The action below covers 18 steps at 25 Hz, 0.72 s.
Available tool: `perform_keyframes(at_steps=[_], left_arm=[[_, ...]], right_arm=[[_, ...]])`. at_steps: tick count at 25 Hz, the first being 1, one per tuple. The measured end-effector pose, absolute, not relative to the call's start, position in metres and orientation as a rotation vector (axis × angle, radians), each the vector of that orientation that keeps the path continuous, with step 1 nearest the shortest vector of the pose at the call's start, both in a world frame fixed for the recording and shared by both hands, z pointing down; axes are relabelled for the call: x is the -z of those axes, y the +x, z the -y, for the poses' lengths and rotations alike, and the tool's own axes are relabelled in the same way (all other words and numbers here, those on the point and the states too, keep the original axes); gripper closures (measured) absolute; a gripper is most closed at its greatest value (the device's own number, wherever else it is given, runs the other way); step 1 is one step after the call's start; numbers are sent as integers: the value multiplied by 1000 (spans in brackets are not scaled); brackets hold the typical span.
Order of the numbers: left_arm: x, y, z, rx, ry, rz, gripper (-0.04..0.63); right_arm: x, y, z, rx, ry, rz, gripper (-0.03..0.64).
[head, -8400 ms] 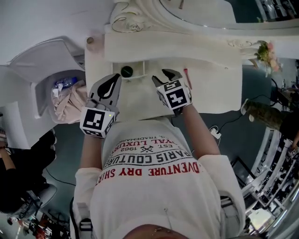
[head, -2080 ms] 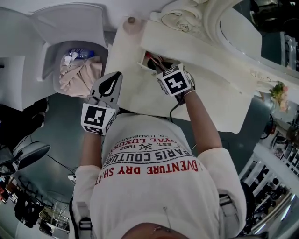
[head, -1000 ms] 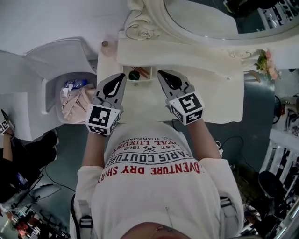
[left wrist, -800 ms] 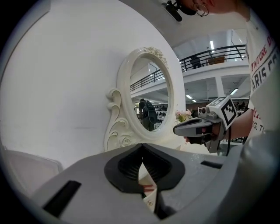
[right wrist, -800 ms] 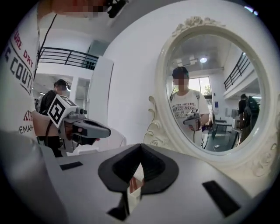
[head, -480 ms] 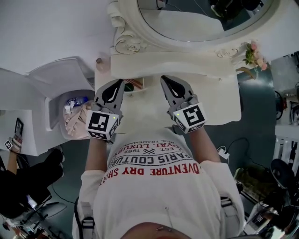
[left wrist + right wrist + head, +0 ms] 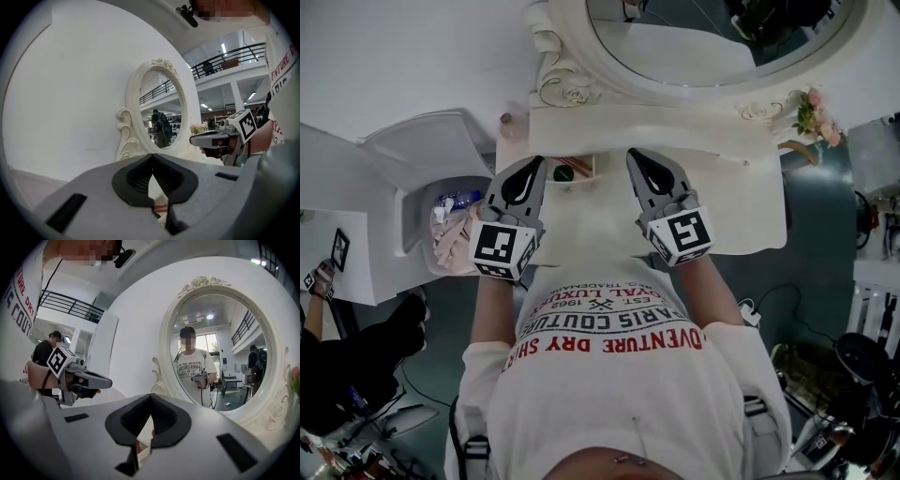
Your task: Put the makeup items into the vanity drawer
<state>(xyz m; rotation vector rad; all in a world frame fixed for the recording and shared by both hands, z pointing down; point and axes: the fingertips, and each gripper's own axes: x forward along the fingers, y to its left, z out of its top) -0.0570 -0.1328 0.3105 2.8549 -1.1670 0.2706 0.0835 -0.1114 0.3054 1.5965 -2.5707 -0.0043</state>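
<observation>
We see the white vanity [image 7: 741,202] and its oval mirror [image 7: 712,37] from overhead; only the right gripper view shows a person reflected there. The left gripper [image 7: 534,166] and right gripper [image 7: 637,157] hover closed tight, holding nothing. Overhead, the small open drawer [image 7: 586,178] beside the left gripper's tip holds the makeup items [image 7: 565,173].

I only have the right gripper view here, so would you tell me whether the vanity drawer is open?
Observer: Yes. The head view shows the small drawer pulled open, just ahead of the left tool.
Operator: Thank you. Is anything inside it?
Observer: A round dark green item lies in it, with reddish sticks beside it.
Operator: And is the left tool carrying anything?
Observer: No. The left gripper view shows its jaws shut with nothing between them.
</observation>
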Motion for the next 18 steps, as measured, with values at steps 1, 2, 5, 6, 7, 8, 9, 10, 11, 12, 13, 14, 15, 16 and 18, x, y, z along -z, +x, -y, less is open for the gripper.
perform_keyframes(at_steps=[1,2,5,6,7,8,9,10,11,12,13,14,15,16,18], left_arm=[[-311,-58,133,-269,2850,1174,588],[-312,-59,132,-267,2846,1177,588],[-313,-61,131,-262,2839,1179,588],[-313,-61,131,-261,2839,1181,588],[-312,-61,131,-260,2838,1185,588],[-312,-62,132,-258,2837,1189,588],[-311,-62,132,-256,2835,1193,588],[-311,-62,131,-256,2834,1196,588],[-312,-62,131,-257,2833,1198,588],[-312,-62,131,-257,2833,1198,588],[-312,-62,131,-257,2835,1198,588],[-312,-62,131,-255,2836,1198,588],[-311,-61,132,-252,2837,1198,588],[-311,-61,132,-249,2838,1198,588],[-310,-59,132,-243,2841,1198,588]], right_arm=[[-306,83,112,-1,1597,2572,620],[-306,82,112,-9,1600,2575,620],[-305,82,112,-16,1607,2578,618],[-305,82,112,-12,1609,2577,619],[-304,82,113,-7,1610,2574,620],[-304,82,113,-1,1610,2572,620],[-304,82,113,3,1606,2570,618],[-305,82,112,5,1600,2569,619],[-305,81,112,7,1594,2569,618],[-306,79,112,9,1589,2569,618],[-307,78,112,10,1584,2569,618],[-308,78,112,11,1580,2568,618],[-309,77,113,11,1576,2568,618],[-310,77,113,9,1572,2568,618],[-312,76,113,5,1566,2567,618]])
